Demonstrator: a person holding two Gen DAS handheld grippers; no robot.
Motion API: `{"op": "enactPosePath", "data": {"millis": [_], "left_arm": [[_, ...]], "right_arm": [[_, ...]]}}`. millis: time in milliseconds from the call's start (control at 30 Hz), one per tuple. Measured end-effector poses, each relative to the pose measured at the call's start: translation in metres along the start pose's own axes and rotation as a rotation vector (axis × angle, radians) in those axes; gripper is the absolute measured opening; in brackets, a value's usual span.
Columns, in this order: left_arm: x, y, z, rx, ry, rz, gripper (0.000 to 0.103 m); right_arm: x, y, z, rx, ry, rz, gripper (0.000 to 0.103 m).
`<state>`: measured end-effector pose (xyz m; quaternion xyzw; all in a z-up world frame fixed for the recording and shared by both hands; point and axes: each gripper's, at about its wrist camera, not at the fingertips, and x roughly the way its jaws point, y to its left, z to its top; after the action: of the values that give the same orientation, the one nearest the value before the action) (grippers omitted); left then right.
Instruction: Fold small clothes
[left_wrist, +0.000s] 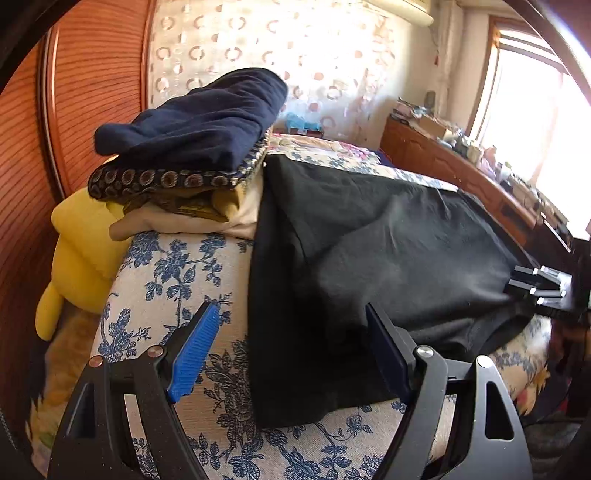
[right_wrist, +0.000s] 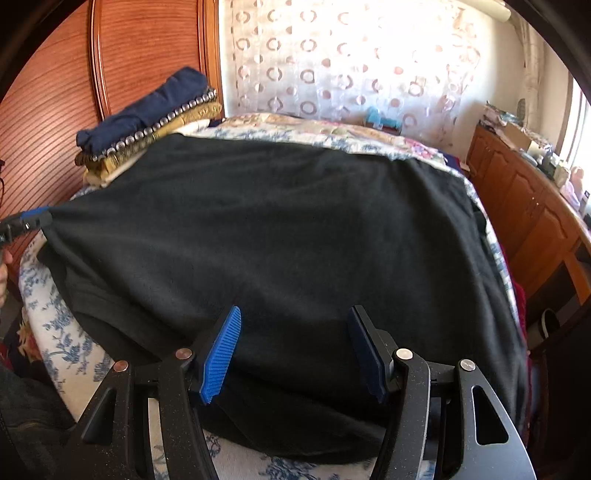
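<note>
My left gripper (left_wrist: 291, 350) is spread wide with nothing between its blue pads, hovering over the near left edge of the black garment (left_wrist: 388, 251), one finger above the floral bedspread (left_wrist: 177, 280) and the other above the cloth. My right gripper (right_wrist: 293, 350) is also spread wide and holds nothing, poised above the near middle of the same garment, which lies spread flat across the bed. In the right wrist view the left gripper's tip shows at the garment's left edge. Further back on the left sits a stack of folded clothes (left_wrist: 192, 147), a navy piece on top, with a yellow cushion (left_wrist: 81, 254) just beside it. A wooden cabinet (right_wrist: 524, 206) runs along the far right.
</note>
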<state>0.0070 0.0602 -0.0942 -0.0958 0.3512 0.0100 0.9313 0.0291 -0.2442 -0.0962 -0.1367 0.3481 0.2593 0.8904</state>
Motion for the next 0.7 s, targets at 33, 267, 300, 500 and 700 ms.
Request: {"op": "enactPosePath", "data": {"millis": [33,267,300,500,700], "left_arm": [[0.0,0.002,0.0,-0.008,-0.002,-0.003,0.08],[0.008,0.011,-0.002,-0.085,0.016,-0.052,0.08],[0.01,0.012,-0.002,-0.09,0.024,-0.054,0.08],[0.018,0.01,-0.006,-0.09,0.058,-0.076,0.067],[0.027,0.006,-0.009,-0.083,0.086,-0.092,0.058]], "right_arm": [[0.003,-0.001,0.0,0.0,0.006,-0.002,0.062],[0.011,0.0,0.001,-0.012,-0.02,-0.019,0.065],[0.009,-0.002,0.0,-0.012,-0.024,-0.017,0.065],[0.011,0.0,-0.003,-0.009,-0.03,-0.023,0.067],[0.004,0.01,-0.017,-0.009,-0.037,-0.026,0.067]]}}
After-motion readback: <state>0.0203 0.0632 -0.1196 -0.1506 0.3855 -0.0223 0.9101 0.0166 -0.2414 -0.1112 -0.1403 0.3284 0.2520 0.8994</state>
